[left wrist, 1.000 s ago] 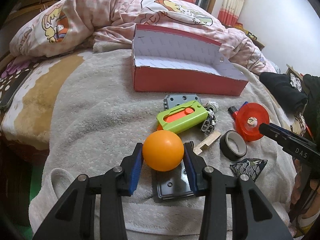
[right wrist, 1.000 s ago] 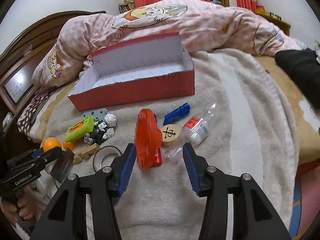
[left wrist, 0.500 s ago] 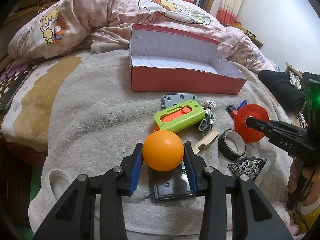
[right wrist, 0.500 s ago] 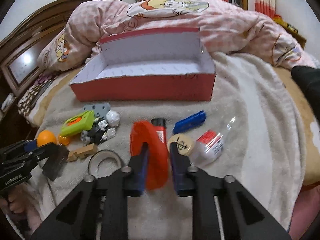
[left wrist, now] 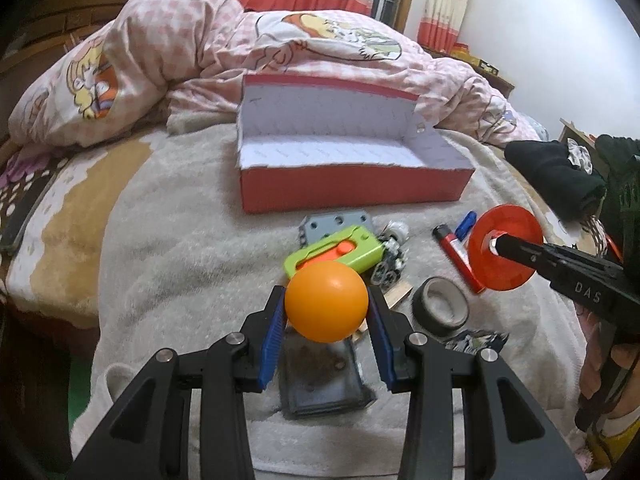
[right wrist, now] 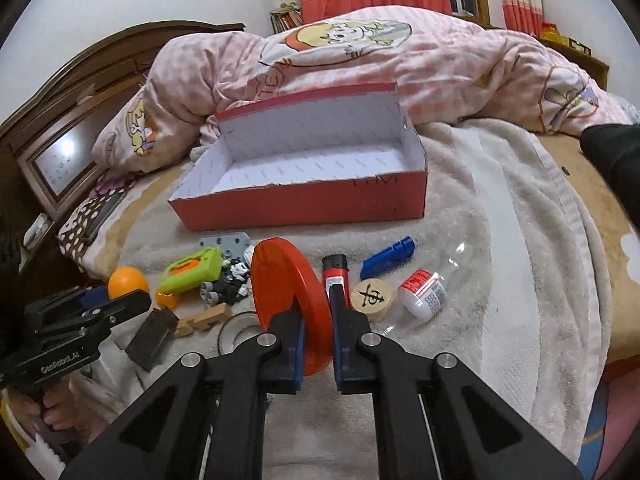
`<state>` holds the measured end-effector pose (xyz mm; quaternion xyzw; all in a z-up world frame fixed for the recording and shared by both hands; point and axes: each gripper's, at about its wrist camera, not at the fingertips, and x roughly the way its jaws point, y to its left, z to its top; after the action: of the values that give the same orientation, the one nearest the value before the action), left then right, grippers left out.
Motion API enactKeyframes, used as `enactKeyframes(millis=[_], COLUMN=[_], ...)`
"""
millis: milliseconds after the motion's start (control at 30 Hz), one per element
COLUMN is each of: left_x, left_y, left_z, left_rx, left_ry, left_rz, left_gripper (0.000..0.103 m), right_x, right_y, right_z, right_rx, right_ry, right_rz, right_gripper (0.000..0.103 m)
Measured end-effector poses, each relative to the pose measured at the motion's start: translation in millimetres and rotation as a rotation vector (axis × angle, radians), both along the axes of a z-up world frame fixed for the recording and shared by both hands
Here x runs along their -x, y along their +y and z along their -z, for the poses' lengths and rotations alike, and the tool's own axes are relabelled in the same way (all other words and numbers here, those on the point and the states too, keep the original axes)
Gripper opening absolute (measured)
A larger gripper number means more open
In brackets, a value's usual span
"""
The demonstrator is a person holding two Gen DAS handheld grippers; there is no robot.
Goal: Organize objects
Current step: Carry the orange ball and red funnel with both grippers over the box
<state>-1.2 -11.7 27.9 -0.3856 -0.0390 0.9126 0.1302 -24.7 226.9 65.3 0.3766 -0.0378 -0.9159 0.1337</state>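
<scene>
My left gripper [left wrist: 327, 310] pinches the orange ball [left wrist: 326, 301] and my right gripper [right wrist: 317, 322] clamps the red disc [right wrist: 290, 300] by its rim, the red box [right wrist: 304, 204] beyond both; either could slip mid-carry.

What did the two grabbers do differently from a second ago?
The right gripper closed its open jaws on the red disc and lifted it off the blanket. The left gripper kept the orange ball clamped the whole time. The red box and the other small things stayed put.
</scene>
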Motion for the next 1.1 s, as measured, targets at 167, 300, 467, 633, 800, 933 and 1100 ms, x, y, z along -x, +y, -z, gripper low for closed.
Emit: enactKeyframes(millis=[167, 300, 467, 633, 800, 933, 1100], left_x=[8, 19, 38, 68, 93, 116, 143], left_y=[8, 17, 27, 33, 36, 38, 44], left_z=[-15, -26, -36, -45, -49, -51, -48], left_rx=[0.011, 0.021, 0.025, 0.008, 0.013, 0.038, 0.048], left_ry=[0.01, 0.012, 0.014, 0.011, 0.026, 0.05, 0.048], left_rz=[0.024, 0.039, 0.047, 0.028, 0.011, -0.008, -0.031], left_gripper=[0.039, 0.039, 0.039, 0.039, 0.039, 0.039, 0.039], right_x=[1, 4, 13, 31, 54, 76, 108], right_y=[-2, -4, -8, -12, -14, -17, -20], right_z=[-8, -16, -27, -37, -44, -47, -43], right_rx=[-0.009, -0.033, -0.078, -0.11, -0.113, -0.125, -0.12], right_ry=[0.004, 0.013, 0.032, 0.062, 0.072, 0.078, 0.067], right_rz=[-0.015, -0.031, -0.05, -0.063, -0.061, -0.059, -0.036], right_gripper=[0.011, 0.011, 0.011, 0.011, 0.011, 0.011, 0.012])
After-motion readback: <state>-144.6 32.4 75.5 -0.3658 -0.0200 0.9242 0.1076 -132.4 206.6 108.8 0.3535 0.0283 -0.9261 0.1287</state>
